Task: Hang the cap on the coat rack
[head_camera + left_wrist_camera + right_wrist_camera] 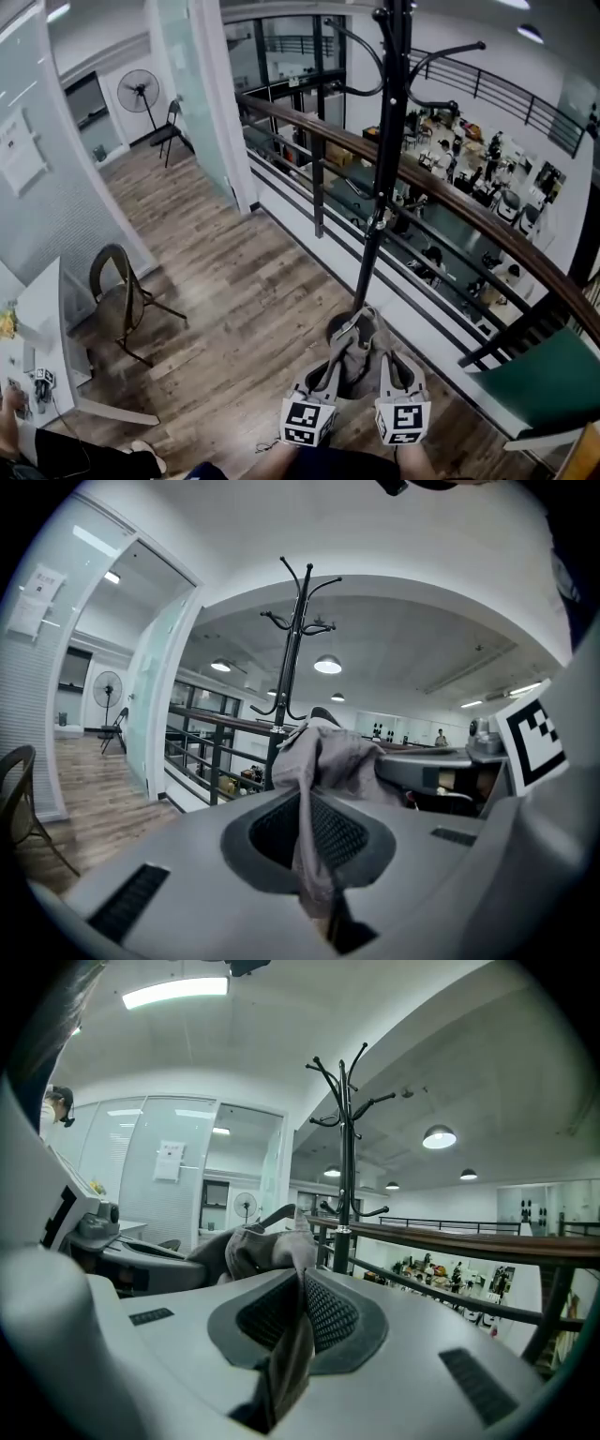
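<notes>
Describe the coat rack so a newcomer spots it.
Find the wooden-topped railing along the balcony edge. Just inside it stands the coat rack, a thin black pole. Unlike the railing posts, it rises far above the handrail, ending in curved hooks.

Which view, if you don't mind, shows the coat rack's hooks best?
The right gripper view: the coat rack is largest, hooks clear against the ceiling. The left gripper view shows it smaller, its lower pole behind the cap. The head view crops its top.

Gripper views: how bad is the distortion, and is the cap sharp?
Left gripper view: heavy fisheye, black corners, cap slightly soft up close. Right gripper view: same warp, coat rack crisp. Head view: evenly lit, sharp.
</notes>
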### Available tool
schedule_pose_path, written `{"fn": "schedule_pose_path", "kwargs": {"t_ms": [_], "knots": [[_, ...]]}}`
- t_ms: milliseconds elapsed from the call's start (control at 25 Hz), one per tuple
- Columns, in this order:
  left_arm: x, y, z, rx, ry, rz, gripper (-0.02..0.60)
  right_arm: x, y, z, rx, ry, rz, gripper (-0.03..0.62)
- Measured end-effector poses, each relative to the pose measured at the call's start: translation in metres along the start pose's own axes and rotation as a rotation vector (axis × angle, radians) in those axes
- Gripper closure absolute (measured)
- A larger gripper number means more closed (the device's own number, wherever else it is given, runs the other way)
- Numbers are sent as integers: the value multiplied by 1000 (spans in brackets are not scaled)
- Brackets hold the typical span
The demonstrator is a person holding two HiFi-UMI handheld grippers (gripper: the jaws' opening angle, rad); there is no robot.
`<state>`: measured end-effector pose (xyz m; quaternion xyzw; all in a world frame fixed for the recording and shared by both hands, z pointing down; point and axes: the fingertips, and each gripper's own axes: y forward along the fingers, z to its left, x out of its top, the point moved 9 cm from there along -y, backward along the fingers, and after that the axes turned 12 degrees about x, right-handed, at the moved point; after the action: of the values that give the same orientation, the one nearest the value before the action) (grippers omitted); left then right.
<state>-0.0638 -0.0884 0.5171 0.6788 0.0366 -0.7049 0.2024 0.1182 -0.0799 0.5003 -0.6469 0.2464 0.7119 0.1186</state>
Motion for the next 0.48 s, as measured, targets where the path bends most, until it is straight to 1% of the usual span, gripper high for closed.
{"fn": "schedule_pose_path", "kwargs": {"t_ms": [240, 480], "knots": [[8, 32, 31, -59, 20, 4, 565, 4, 32, 6, -63, 11, 4, 557], [10, 50, 41, -97, 30, 7, 565, 5, 47, 3, -103, 18, 7, 557]]}}
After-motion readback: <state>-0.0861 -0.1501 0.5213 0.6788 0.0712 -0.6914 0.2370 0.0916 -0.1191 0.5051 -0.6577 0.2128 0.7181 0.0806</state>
